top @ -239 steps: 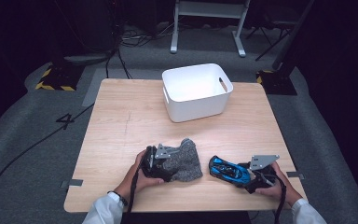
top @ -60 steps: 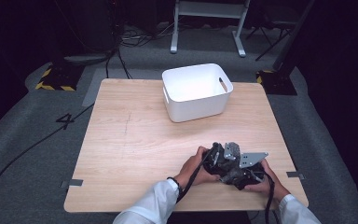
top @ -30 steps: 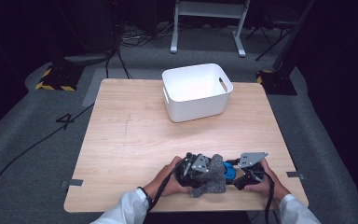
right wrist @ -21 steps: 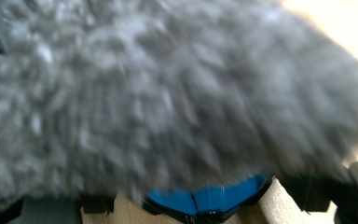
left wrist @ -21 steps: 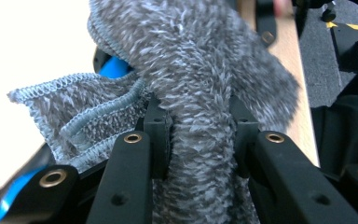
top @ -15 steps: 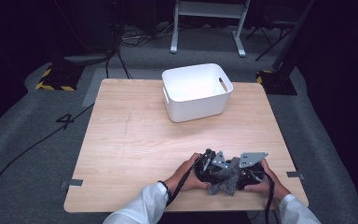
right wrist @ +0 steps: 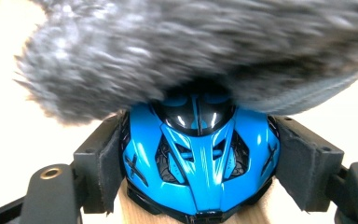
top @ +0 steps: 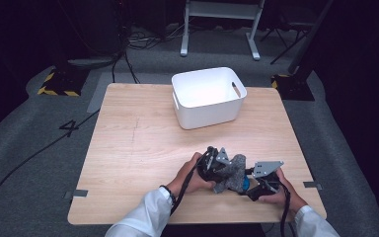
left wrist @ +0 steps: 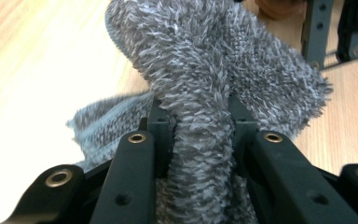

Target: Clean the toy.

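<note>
At the table's near right edge, the left gripper (left wrist: 198, 140) pinches a fuzzy grey sock (left wrist: 214, 70) (bunched upright), draping it over the blue toy car (right wrist: 200, 154) clamped in the right gripper (right wrist: 200, 158).

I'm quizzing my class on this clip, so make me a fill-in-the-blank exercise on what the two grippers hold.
The left gripper is shut on a fuzzy ____ cloth.
The right gripper grips a toy car coloured ____.
The white bin stands on the ____.
Missing words: grey; blue; table.
</note>
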Demonstrator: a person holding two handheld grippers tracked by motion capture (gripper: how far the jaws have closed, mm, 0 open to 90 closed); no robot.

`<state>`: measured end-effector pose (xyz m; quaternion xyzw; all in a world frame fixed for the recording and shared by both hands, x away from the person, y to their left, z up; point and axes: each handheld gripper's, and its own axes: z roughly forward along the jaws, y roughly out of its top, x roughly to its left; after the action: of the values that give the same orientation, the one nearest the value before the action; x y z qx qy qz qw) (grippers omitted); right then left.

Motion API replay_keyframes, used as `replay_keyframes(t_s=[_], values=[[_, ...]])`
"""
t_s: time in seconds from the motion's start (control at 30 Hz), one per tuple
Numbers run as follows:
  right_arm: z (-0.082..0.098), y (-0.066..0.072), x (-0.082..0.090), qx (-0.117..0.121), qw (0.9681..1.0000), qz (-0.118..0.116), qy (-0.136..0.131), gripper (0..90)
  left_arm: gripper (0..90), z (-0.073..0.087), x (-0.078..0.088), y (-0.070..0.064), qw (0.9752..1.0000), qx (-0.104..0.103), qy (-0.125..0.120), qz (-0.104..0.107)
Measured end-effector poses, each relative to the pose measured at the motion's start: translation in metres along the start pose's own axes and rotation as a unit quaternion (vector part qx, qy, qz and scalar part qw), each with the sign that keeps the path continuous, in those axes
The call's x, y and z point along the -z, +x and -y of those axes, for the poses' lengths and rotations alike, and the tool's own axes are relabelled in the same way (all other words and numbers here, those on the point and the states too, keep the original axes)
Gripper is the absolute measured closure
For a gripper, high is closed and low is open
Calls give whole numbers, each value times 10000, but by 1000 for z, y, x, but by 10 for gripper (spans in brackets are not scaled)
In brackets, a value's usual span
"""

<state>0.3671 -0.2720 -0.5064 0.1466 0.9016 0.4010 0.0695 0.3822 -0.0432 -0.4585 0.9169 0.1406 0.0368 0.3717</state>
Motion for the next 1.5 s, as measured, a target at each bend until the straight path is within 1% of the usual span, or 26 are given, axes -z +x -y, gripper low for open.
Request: replay_keyframes(t_s=[0.03,0.1,0.23,0.27,0.4,0.47,0.53,0.57,0.6,0.63,0.67,0.7,0.73,0.8,0.83,0.87,0.93,1.07,1.1,1.13,1.23,1.3,1.4,1.43,1.47,1.5], values=[[0,0,0,5,10000,3,1,252,700,-7,-6,-4,9999,-146,30,29],[0,0,0,4,10000,4,0,251,700,-11,-11,-7,9998,-212,65,21],[0,0,0,0,10000,7,1,250,691,-24,-28,-11,9996,-235,117,90],[0,0,0,0,10000,7,1,250,689,-24,-28,-11,9996,-235,117,90],[1,0,0,10,10000,7,3,250,675,-30,-40,-15,9994,-259,234,15],[1,0,0,7,10000,7,4,250,672,-30,-40,-15,9994,-251,232,-14],[0,0,0,-3,10000,10,6,249,670,-27,-34,-17,9986,-344,341,-211],[0,0,0,-3,10000,10,6,249,669,-27,-34,-17,9986,-344,341,-211],[0,0,0,-6,10000,12,4,249,668,-24,-29,-18,9980,-409,365,-329],[0,0,0,-8,10000,19,8,249,668,-22,-25,-17,9978,-435,372,-347],[0,0,0,-9,10000,16,14,249,665,-16,-17,-14,9981,-370,336,-357],[0,0,0,-19,10000,14,11,249,658,-16,-17,-14,9981,-370,336,-357],[0,0,0,-19,10000,14,11,249,658,-11,-12,-11,9991,-240,253,-244],[0,0,0,-19,10000,14,12,249,658,-3,-2,-8,9988,-170,276,-359],[0,0,0,-21,10000,17,12,249,658,3,5,-6,9981,-162,320,-501],[0,0,0,-21,10000,17,12,249,658,3,5,-6,9981,-162,320,-501],[0,0,0,-17,10000,15,11,249,658,12,13,-2,9969,-138,378,-672],[0,0,0,-12,10000,15,10,249,659,30,27,9,9968,171,250,-736],[0,0,0,-10,10000,13,11,249,659,32,29,11,9966,200,220,-768],[0,0,0,-3,10000,9,15,250,651,33,31,15,9962,299,197,-790],[-1,-1,-1,1,10000,2,34,252,619,31,29,22,9961,455,103,-748],[-1,-1,-1,-7,10000,4,32,253,636,27,26,25,9945,440,76,-948],[-1,-1,-1,4,10000,4,33,253,641,24,19,30,9935,460,84,-1041],[-1,-1,-1,4,10000,4,33,253,641,24,17,32,9931,505,63,-1061],[-1,-1,-1,3,10000,4,33,253,641,24,16,35,9933,568,16,-1004],[-1,-1,-1,1,10000,6,33,253,638,24,16,37,9928,591,1,-1040]])
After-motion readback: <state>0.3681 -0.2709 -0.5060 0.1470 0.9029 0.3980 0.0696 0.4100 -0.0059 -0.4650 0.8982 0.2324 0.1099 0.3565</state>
